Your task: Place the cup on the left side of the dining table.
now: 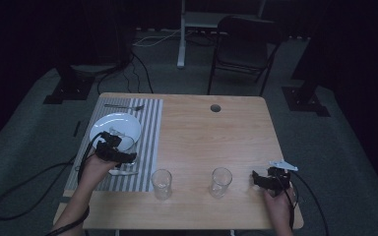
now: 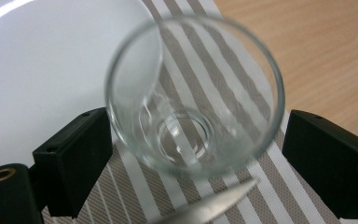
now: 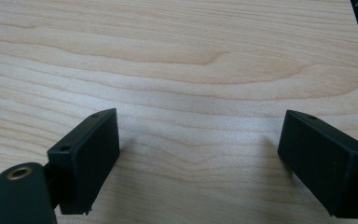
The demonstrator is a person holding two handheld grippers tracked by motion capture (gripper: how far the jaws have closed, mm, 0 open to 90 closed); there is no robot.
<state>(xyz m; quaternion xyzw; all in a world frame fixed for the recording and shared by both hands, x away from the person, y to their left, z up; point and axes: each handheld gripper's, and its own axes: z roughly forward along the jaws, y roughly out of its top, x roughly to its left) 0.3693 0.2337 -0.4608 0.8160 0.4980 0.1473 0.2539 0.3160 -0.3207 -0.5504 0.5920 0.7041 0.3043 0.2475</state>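
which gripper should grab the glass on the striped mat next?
Left. The left gripper already has its open jaws on either side of the glass; the right gripper sits over bare table.

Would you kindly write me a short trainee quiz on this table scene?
1. True or false: the left tool has its jaws spread to either side of a glass.
2. How many glasses stand on bare wood, off the striped mat?
3. The white plate lies A) on the mat, B) on the chair.

Key: 1 true, with jaws not yet touching. 2 two. 3 A.
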